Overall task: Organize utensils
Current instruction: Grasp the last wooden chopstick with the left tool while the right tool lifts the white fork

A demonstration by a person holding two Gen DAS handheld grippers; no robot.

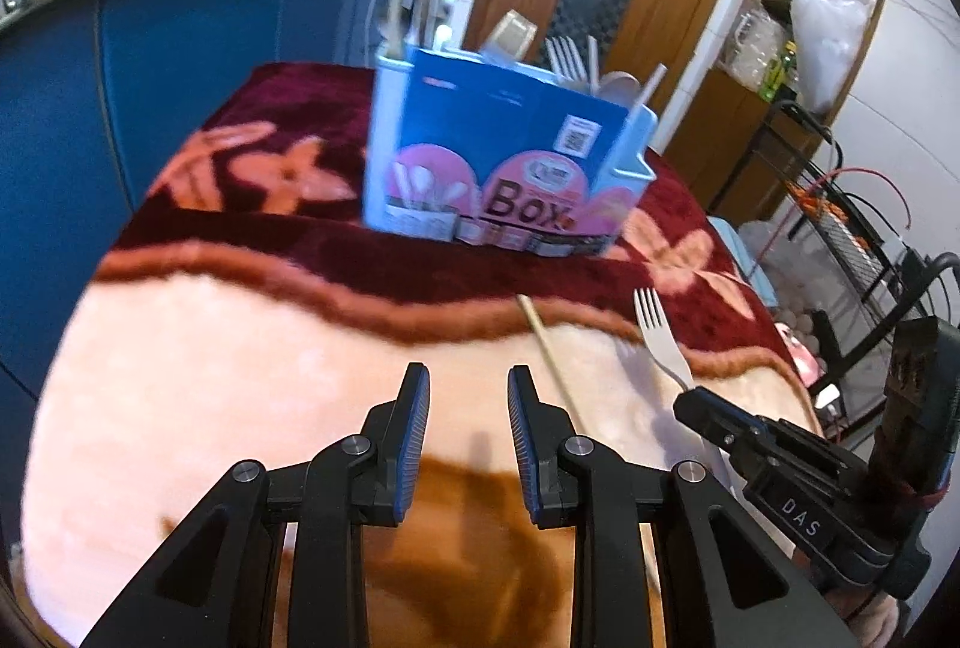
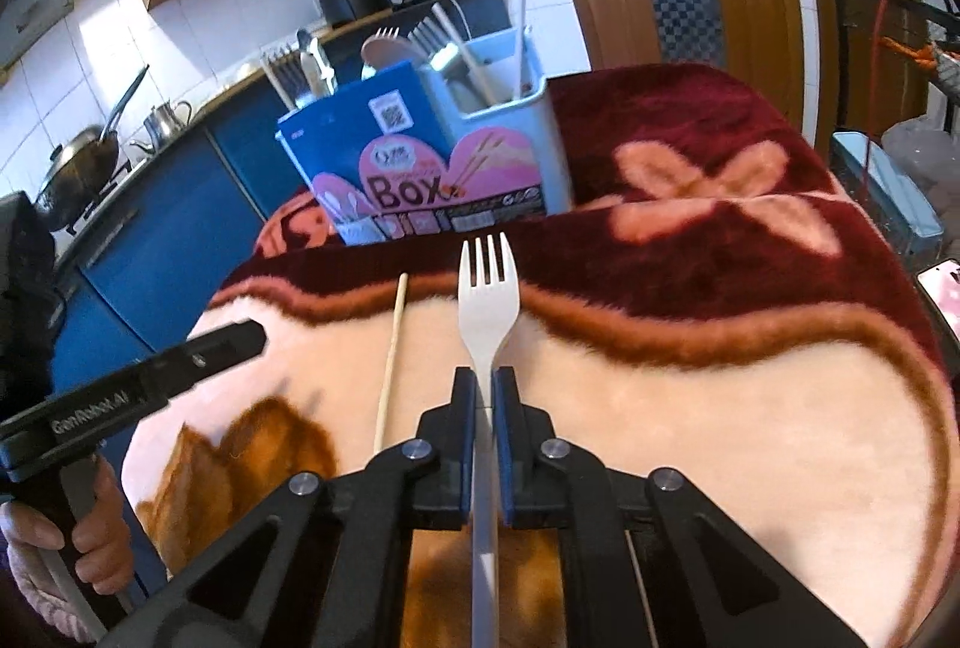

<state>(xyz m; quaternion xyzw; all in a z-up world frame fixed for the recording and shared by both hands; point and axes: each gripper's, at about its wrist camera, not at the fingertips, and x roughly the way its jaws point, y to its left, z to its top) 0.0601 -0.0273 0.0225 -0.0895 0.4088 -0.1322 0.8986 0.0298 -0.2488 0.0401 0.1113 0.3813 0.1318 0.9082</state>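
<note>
Right wrist view: right claw (image 2: 485,389) clamps the white fork (image 2: 487,288), tines toward the utensil box (image 2: 432,156); left claw (image 1: 468,396) gapes, holding nothing.

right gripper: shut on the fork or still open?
Shut. In the right wrist view the right gripper has its pads pressed on the white fork handle, tines pointing ahead toward the utensil box.

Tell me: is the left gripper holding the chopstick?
No. The left gripper is open and holds nothing, while the chopstick lies on the blanket beside it.
</note>
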